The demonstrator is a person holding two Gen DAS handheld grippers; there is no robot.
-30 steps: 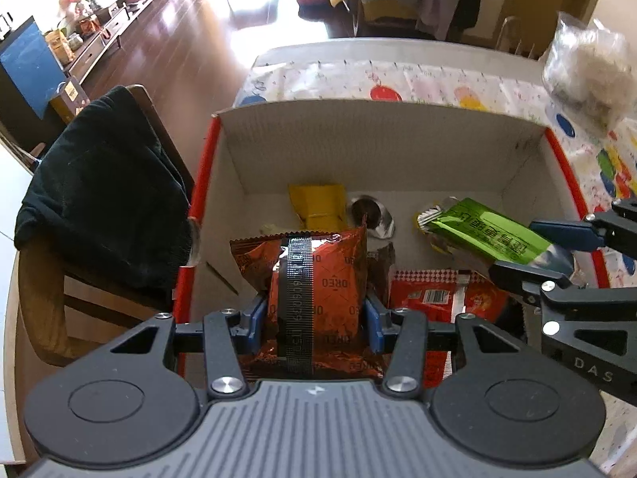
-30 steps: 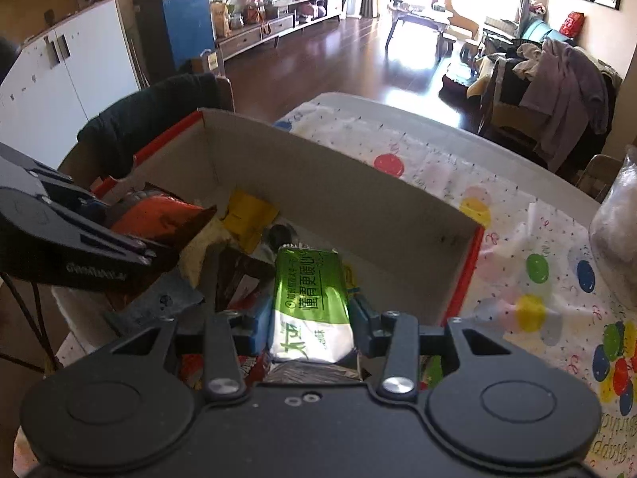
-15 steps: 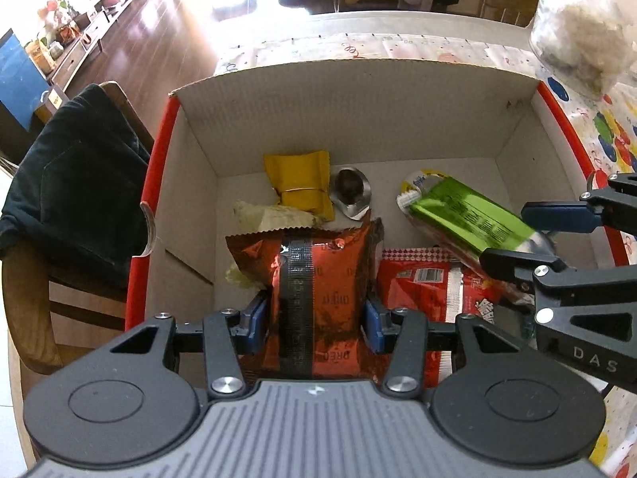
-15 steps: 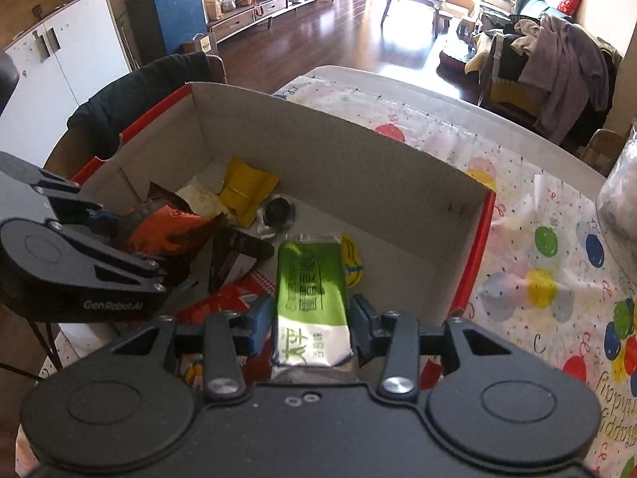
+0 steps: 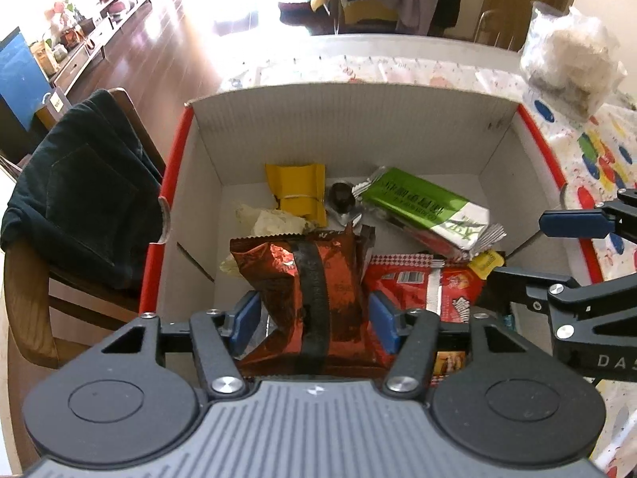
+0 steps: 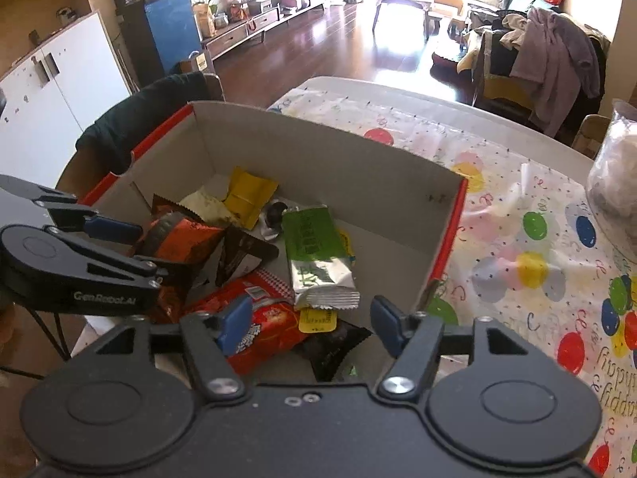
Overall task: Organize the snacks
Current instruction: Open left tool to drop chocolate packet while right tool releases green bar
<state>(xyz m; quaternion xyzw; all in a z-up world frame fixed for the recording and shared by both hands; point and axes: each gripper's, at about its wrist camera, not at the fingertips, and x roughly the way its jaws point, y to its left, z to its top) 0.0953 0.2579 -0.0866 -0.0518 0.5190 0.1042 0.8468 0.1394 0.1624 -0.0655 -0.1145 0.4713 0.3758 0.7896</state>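
A red-sided cardboard box (image 5: 350, 127) holds the snacks. An orange foil packet (image 5: 314, 290) stands between the blue pads (image 5: 247, 314) of my left gripper (image 5: 314, 316). Its jaws are opening and the pads no longer press the packet. The green-and-silver packet (image 6: 318, 255) lies flat on the box floor, clear of my right gripper (image 6: 310, 324), whose jaws are opening with nothing held. In the left wrist view the right gripper (image 5: 517, 251) hangs over the box's right side. A red packet (image 5: 414, 290) and a yellow one (image 5: 296, 191) also lie in the box.
A chair draped with a dark garment (image 5: 79, 199) stands against the box's left side. The balloon-print tablecloth (image 6: 537, 239) spreads to the right, with a clear plastic bag (image 5: 569, 63) at the back right. A small dark round item (image 5: 341, 199) and a pale wrapper (image 5: 270, 219) lie near the box's far wall.
Both grippers' jaws have spread apart. The green packet has left the right gripper and dropped onto the box floor. The orange packet has come free of the left pads.
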